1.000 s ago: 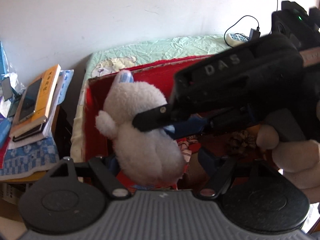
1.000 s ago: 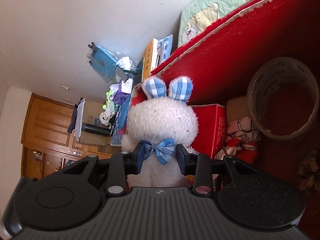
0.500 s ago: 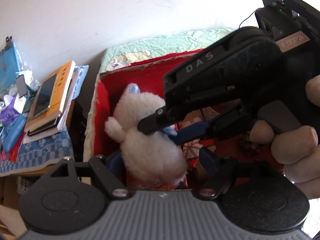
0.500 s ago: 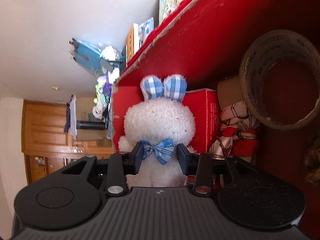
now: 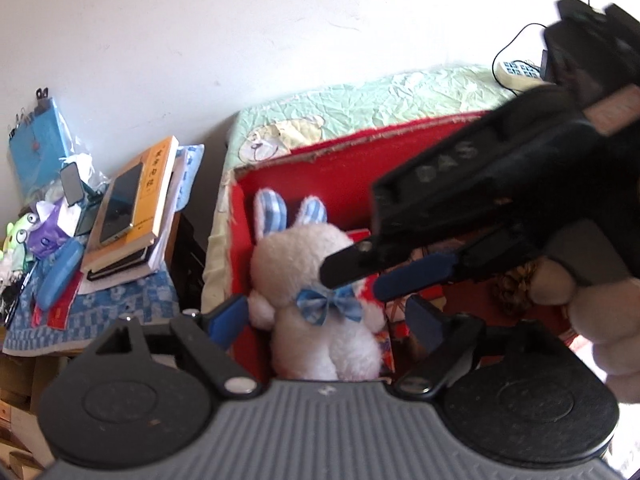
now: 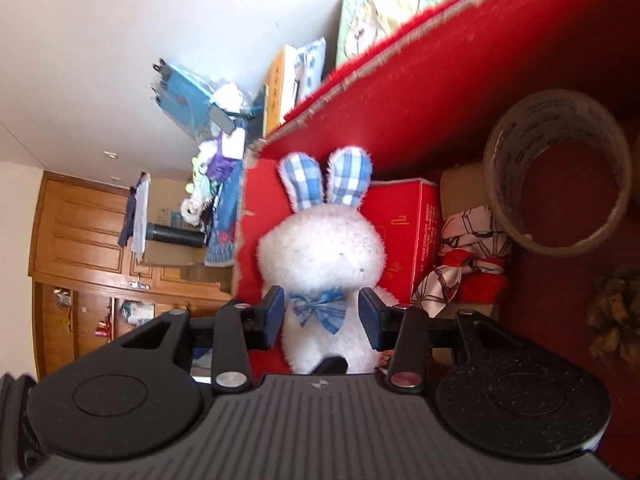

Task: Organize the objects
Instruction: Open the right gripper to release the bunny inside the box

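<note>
A white plush bunny (image 5: 320, 280) with blue checked ears and a blue bow tie sits upright in the left corner of a red box (image 5: 240, 240). It also shows in the right wrist view (image 6: 322, 252). My right gripper (image 6: 322, 316) is open, its blue pads standing apart on either side of the bunny's neck. In the left wrist view the right gripper (image 5: 360, 276) reaches in from the right over the bunny. My left gripper (image 5: 326, 320) is open and empty, its fingers wide on both sides of the bunny.
The red box also holds a tape roll (image 6: 556, 172), a small red carton (image 6: 404, 224), a patterned cloth bundle (image 6: 468, 260) and a pine cone (image 6: 616, 312). A side table with books and a phone (image 5: 128, 208) stands left. A green bedspread (image 5: 360, 108) lies behind.
The right gripper has opened and let go of the bunny, which now sits lower in the box corner. The left gripper has drawn back a little.
</note>
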